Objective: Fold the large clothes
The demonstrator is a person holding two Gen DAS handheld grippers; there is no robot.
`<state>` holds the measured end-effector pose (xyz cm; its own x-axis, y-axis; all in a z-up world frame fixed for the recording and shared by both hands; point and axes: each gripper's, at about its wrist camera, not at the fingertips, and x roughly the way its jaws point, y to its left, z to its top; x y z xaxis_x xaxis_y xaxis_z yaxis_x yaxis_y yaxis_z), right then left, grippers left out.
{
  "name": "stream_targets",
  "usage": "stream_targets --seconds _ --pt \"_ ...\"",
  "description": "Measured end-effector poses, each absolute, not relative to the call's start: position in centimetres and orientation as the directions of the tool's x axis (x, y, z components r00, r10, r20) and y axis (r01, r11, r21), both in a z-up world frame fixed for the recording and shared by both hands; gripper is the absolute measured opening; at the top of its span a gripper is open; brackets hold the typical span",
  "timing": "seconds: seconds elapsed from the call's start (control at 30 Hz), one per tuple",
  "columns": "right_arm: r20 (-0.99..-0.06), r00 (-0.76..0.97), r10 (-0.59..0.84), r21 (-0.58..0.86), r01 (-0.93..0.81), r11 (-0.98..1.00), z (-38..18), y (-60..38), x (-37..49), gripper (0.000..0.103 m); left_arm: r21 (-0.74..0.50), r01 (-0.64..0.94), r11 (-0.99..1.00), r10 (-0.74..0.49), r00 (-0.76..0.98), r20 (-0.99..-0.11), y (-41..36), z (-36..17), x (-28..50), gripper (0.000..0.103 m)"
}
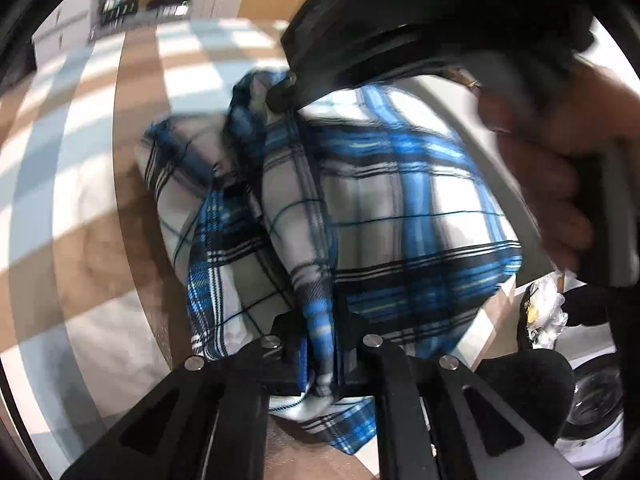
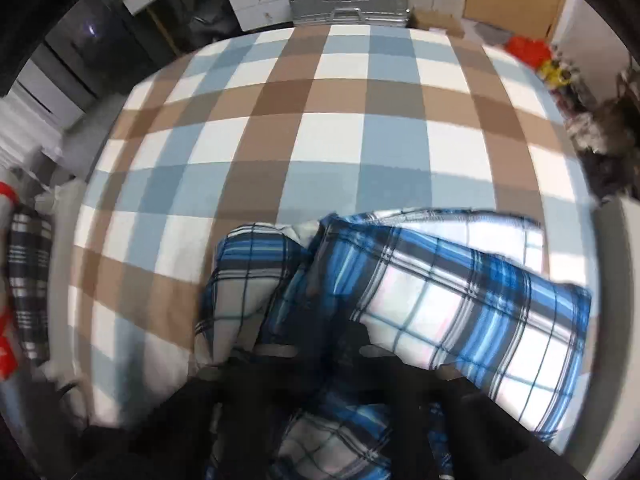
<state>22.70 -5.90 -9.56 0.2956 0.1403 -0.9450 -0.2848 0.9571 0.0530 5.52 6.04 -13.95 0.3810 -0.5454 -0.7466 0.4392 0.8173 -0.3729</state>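
Over the near edge of the checked bedspread (image 2: pixel 332 128), the left gripper (image 1: pixel 320 356) and right gripper (image 2: pixel 316 354) each pinch bunched folds of the blue plaid shirt (image 1: pixel 400 208).

A bed (image 2: pixel 320 128) covered in a large check of brown, pale blue and white squares is carrying everything here, its cover (image 1: pixel 80 184) lying flat and smooth across the top. A blue, white and black plaid garment (image 2: pixel 460 300) is sitting bunched in thick folds near the bed's front edge, resting directly on the checked cover.
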Motion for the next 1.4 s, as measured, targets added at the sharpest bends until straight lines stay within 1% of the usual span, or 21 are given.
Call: stream_targets --seconds 0.1,0.23,0.3,0.47,0.57,0.63,0.7,0.77,0.8,0.83,0.87,0.9,0.93,0.97,1.0,1.07,1.13,1.2,1.27,1.33,1.4 --pt "-0.928 0.346 0.135 0.034 -0.283 0.959 -8.4 -5.9 22.2 0.001 -0.445 0.469 0.763 -0.631 0.394 -0.668 6.4 -12.4 4.8 0.003" --pt "-0.884 0.412 0.221 0.118 -0.261 0.958 -5.1 -7.1 21.0 0.001 -0.552 0.489 0.675 -0.737 0.402 -0.543 7.7 -11.2 4.1 0.002" --pt "-0.866 0.418 0.273 0.167 -0.273 0.947 -3.7 -7.1 20.5 0.001 -0.603 0.469 0.645 -0.764 0.388 -0.516 8.3 -11.8 4.4 0.002" --pt "-0.86 0.366 0.356 0.243 -0.319 0.916 -3.7 -4.6 19.7 0.002 -0.567 0.424 0.706 -0.708 0.412 -0.573 9.0 -13.9 3.4 0.002" --pt "-0.88 0.245 0.408 0.317 -0.337 0.887 -6.8 -2.1 19.8 0.002 -0.554 0.4 0.73 -0.682 0.38 -0.625 8.9 -15.6 3.1 0.002" --pt "-0.874 0.151 0.461 0.4 -0.313 0.861 -9.6 -1.6 20.3 0.002 -0.558 0.394 0.73 -0.682 0.375 -0.628 9.3 -15.8 2.7 0.002" --pt "-0.839 0.066 0.54 0.511 -0.243 0.824 -12.4 -2.2 20.7 0.003 -0.598 0.384 0.703 -0.711 0.372 -0.597 10.4 -15.2 2.2 0.002" --pt "-0.745 0.006 0.667 0.657 -0.162 0.736 -14.4 -3.8 21.1 0.004 -0.655 0.365 0.662 -0.749 0.354 -0.56 11.2 -14.2 2.1 0.003" --pt "-0.685 -0.011 0.729 0.724 -0.121 0.679 -14.9 -5.0 21.1 0.007 -0.657 0.349 0.669 -0.742 0.356 -0.568 11.8 -14.0 2.1 0.003" --pt "-0.642 -0.013 0.767 0.763 -0.112 0.636 -14.9 -5.9 20.9 0.017 -0.644 0.329 0.691 -0.721 0.369 -0.586 12.5 -13.7 2.1 0.006" --pt "-0.601 -0.003 0.799 0.792 -0.138 0.595 -14.2 -7.0 20.4 0.036 -0.643 0.317 0.698 -0.714 0.376 -0.59 13.2 -13.5 2.2 0.009" --pt "-0.582 0.038 0.812 0.795 -0.187 0.578 -12.9 -8.3 19.5 0.061 -0.652 0.283 0.703 -0.705 0.392 -0.591 14.1 -13.4 2.2 0.023" --pt "-0.582 0.076 0.81 0.782 -0.223 0.582 -11.8 -9.4 18.7 0.073 -0.671 0.244 0.7 -0.701 0.412 -0.582 15.2 -13.2 2.0 0.045" --pt "-0.581 0.116 0.805 0.764 -0.263 0.589 -10.6 -10.6 18.0 0.084 -0.684 0.218 0.696 -0.696 0.438 -0.569 16.1 -13.1 1.8 0.054" --pt "-0.587 0.171 0.791 0.731 -0.308 0.609 -9.2 -12.2 17.2 0.084 -0.683 0.191 0.705 -0.678 0.466 -0.569 16.8 -13.1 1.4 0.06" --pt "-0.643 0.255 0.722 0.625 -0.37 0.687 -7.4 -14.1 16.3 0.084 -0.672 0.143 0.726 -0.64 0.498 -0.585 17.3 -13.4 0.9 0.06" --pt "-0.719 0.392 0.574 0.421 -0.412 0.808 -5.9 -15.9 15.6 0.084 -0.672 0.094 0.735 -0.622 0.486 -0.613 17.4 -14.4 0.9 0.062" --pt "-0.801 0.429 0.418 0.231 -0.422 0.877 -6.5 -16.4 15.8 0.086 -0.691 0.065 0.72 -0.646 0.427 -0.633 16.2 -15.8 1.4 0.062" --pt "-0.864 0.355 0.356 0.187 -0.431 0.883 -8.7 -16.9 16.5 0.085 -0.726 0.058 0.685 -0.69 0.37 -0.622 14.5 -17.2 2.0 0.062" --pt "-0.895 0.317 0.314 0.165 -0.419 0.893 -10.5 -17.4 16.9 0.084 -0.724 0.051 0.688 -0.692 0.348 -0.633 13.8 -17.4 3.1 0.062" --pt "-0.883 0.301 0.36 0.228 -0.396 0.889 -11.2 -18.2 16.8 0.083 -0.723 0.073 0.687 -0.7 0.336 -0.63 13.4 -16.1 2.9 0.062"
